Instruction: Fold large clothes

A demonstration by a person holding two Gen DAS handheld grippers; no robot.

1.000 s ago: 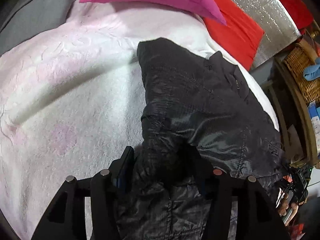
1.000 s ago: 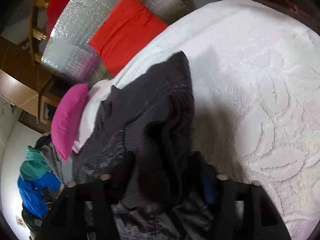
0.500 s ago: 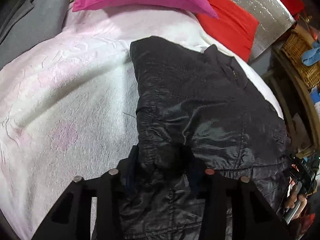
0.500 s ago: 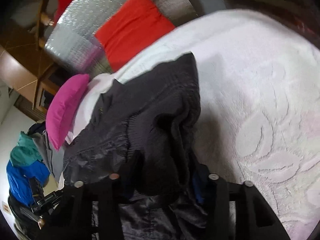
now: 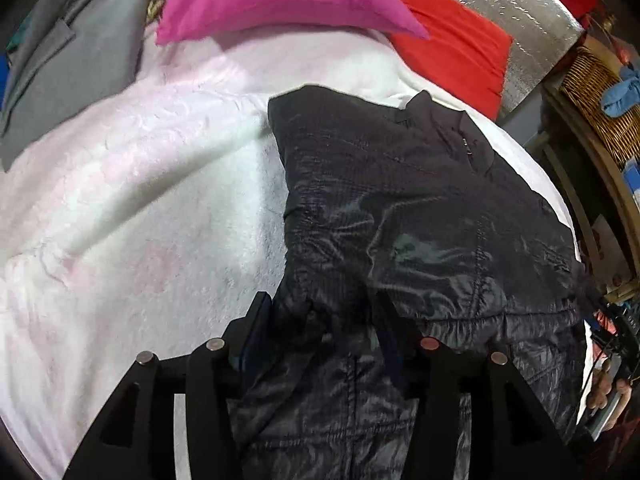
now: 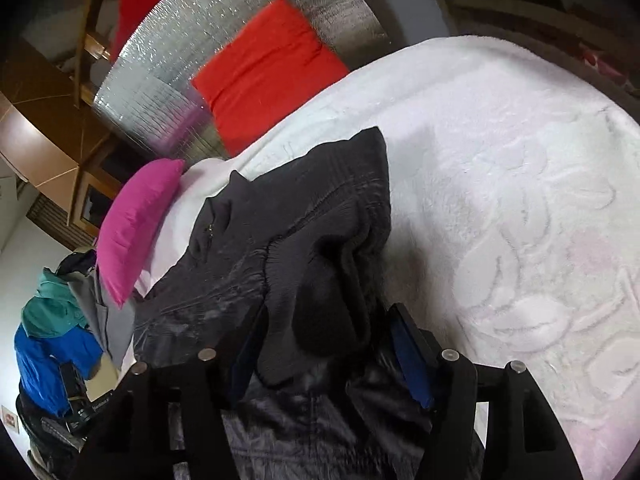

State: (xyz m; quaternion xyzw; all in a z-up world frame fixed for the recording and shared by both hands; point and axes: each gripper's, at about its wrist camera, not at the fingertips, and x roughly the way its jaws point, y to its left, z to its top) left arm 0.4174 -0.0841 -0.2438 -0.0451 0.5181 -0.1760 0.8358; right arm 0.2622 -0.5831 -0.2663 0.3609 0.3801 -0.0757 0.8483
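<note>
Black quilted jacket point(image 5: 420, 216) lies on the white-pink plush blanket point(image 5: 140, 200) covering the bed, its near hem already doubled back over the body; collar and zip end point toward the far edge, near the red cushion point(image 5: 452, 48); shiny shell face up in the left view, the ribbed dark knit part point(image 6: 316, 264) bunched on the right-hand side.

Left gripper point(image 5: 324, 320): jaws have just been opening after a brief squeeze; a bunched lump of the folded edge sits between them; the right pad seems against the fabric, the left stands off a little; I judge the grip released, not firm. Reason for this spot: it is the fold's left corner, so the layer lands square.

Right gripper point(image 6: 324, 344): jaws likewise just been opening; the knit fold hangs between the blue-lined fingers point(image 6: 412, 364) with a gap beside it on the right; reads as let go. It takes the opposite corner, so the two corners are carried over level.

Judgement: first fold set down; both tongs at medium width with cloth between them; next a crosswise fold or smoothing.

Outward: magenta pillow point(image 5: 272, 0) at the head; silver foil sheet point(image 6: 224, 60) behind the cushion; wicker basket point(image 5: 600, 100) to one side; grey garment point(image 5: 76, 64) on the bed's far left corner.
</note>
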